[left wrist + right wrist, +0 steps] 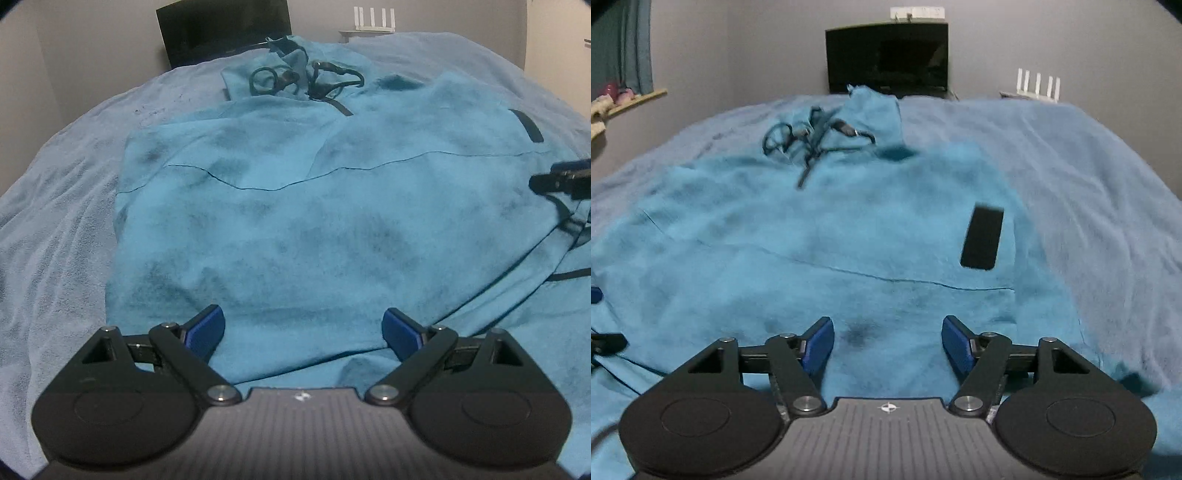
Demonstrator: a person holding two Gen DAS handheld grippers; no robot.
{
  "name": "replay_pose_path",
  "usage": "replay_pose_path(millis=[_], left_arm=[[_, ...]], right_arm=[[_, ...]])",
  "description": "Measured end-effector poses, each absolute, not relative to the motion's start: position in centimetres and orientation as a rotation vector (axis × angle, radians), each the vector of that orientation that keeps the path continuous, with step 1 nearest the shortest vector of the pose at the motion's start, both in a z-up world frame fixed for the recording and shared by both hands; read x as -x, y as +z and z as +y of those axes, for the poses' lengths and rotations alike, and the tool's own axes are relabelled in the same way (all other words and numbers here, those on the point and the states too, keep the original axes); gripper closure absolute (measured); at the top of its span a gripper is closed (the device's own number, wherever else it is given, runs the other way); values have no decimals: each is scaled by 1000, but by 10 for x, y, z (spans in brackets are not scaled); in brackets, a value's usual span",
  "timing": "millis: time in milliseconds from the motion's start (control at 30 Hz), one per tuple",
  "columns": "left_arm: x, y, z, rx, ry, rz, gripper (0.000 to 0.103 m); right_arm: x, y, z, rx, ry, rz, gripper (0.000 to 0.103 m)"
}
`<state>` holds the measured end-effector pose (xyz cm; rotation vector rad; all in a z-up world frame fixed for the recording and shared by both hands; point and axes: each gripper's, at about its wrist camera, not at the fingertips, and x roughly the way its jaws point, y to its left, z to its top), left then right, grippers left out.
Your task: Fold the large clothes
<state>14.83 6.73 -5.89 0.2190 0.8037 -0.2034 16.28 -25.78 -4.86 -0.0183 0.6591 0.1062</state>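
Hoodie (314,206), teal, large, with dark drawcords (306,79) and a black pocket trim (982,236). Location: spread on the pale blue blanket (55,229) of a bed, hood end toward the dark screen (888,59) at the far wall.

Condition: partly folded, by the look of it. The left side of the hoodie shows a straight, tidy edge, as if a sleeve or side panel is already turned in; a crease line runs across the body. On the hoodie's right, loose fabric lies bunched and not squared. Remaining, as judged: tidy that side, then fold the length toward the drawcords.

Left gripper (303,332): above the hoodie's near hem, jaws parted wide, nothing between the blue pads.

Right gripper (888,343): above the hoodie's near hem on the trim side, jaws parted, empty, no cloth pinched.
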Motion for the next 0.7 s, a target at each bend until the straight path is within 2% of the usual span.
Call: replay_pose_path(millis=[67, 133, 233, 333, 433, 533, 600, 700], left_arm=[[-148, -58, 68, -216, -203, 803, 9], [-147, -60, 69, -210, -200, 802, 8], [-142, -57, 72, -210, -194, 791, 8], [-132, -44, 70, -242, -156, 694, 8], [-101, -13, 68, -277, -113, 507, 8], [-72, 18, 66, -283, -114, 398, 7], [-56, 38, 63, -270, -152, 392, 7], [-42, 58, 61, -225, -290, 538, 4]], right_arm=[[-163, -54, -250, 57, 102, 649, 28], [-157, -59, -241, 122, 102, 640, 14], [-150, -63, -229, 198, 101, 636, 9], [-142, -61, -229, 203, 83, 627, 3], [-134, -58, -235, 194, 63, 622, 1], [-121, -51, -236, 209, 34, 593, 1], [-109, -42, -235, 216, 25, 549, 1], [-81, -17, -236, 199, 66, 453, 1]])
